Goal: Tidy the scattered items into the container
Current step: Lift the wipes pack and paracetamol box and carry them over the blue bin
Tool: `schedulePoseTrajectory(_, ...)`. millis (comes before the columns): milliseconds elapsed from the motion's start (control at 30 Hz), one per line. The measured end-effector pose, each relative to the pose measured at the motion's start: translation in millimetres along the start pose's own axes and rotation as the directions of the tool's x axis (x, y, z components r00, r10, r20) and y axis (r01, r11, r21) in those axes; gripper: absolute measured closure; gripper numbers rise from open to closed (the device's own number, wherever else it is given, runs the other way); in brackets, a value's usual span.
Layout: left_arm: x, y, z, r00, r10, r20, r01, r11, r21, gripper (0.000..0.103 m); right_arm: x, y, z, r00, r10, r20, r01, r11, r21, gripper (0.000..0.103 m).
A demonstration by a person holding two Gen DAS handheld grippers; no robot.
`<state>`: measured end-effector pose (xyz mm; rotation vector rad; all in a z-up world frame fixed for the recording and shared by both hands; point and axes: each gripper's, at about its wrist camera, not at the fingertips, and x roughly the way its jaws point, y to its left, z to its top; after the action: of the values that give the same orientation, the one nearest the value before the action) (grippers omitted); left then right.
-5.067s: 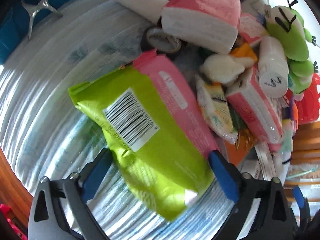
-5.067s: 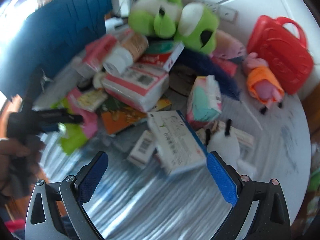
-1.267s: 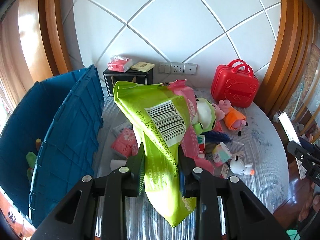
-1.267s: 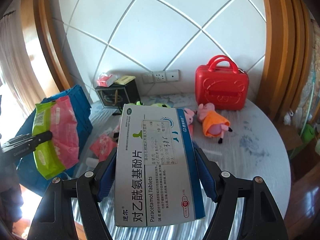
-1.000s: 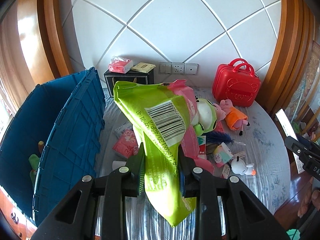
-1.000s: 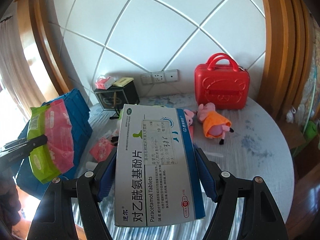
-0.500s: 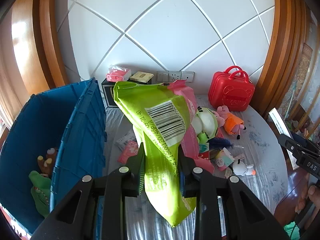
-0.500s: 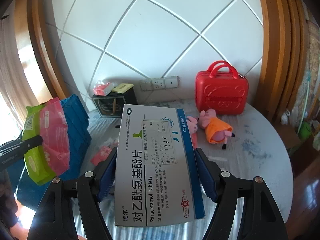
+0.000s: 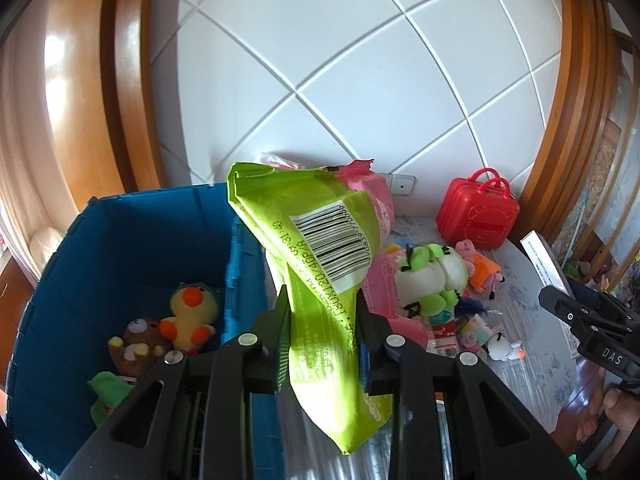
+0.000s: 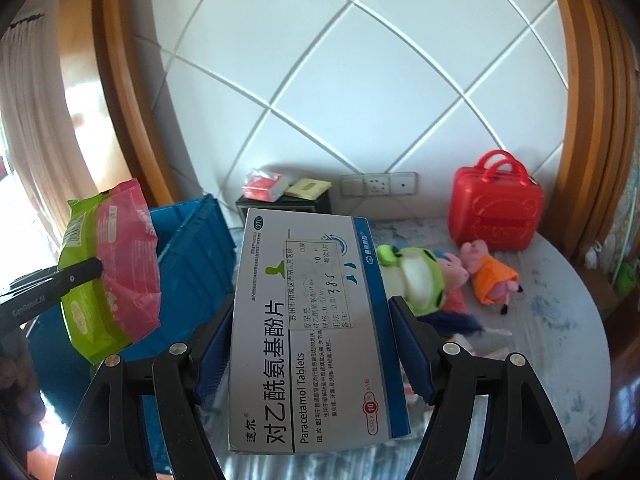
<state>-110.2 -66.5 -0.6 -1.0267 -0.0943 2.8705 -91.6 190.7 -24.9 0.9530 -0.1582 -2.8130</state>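
Left gripper (image 9: 322,334): clamped on green-pink packet (image 9: 320,248), above blue crate's (image 9: 120,240) right wall.
Right gripper (image 10: 310,344): clamped on tablet box (image 10: 308,332), over table (image 10: 560,320).
Crate: open-topped, plush toys (image 9: 176,328) at bottom.

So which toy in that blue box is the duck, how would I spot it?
Find the big blue box at the left of the table, then look down inside it at the soft toys on its floor. The duck is the yellow one with an orange beak and orange feet, sitting beside a brown bear and above a green toy.
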Motion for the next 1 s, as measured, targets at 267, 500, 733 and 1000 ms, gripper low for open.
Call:
schedulePoseTrajectory(267, -19, 79, -3, 0.999, 0.042, 0.012, -0.041, 0.997, -0.060, 0.077, 19, 78, 2, 0.998, 0.061, -0.009, -0.061, 0.997, -0.051, 0.030)
schedulePoseTrajectory(500, -28, 142, -8, 0.996, 0.087, 0.017, -0.084, 0.989, -0.124, 0.077, 36, 150, 7, 0.991, 0.129, -0.023, -0.131, 0.982, -0.134, 0.030)
schedulePoseTrajectory(733, -30, 197, -6, 0.989, 0.147, 0.014, -0.142, 0.975, -0.171, 0.077, 57, 223, -1, 0.971, 0.228, -0.077, -0.239, 0.949, -0.207, 0.030)
schedulePoseTrajectory(1000, -29, 244, 2, 0.982, 0.187, 0.004, -0.182, 0.963, -0.198, 0.077, 68, 287, -16, 0.935, 0.325, -0.138, -0.352, 0.894, -0.278, 0.030)
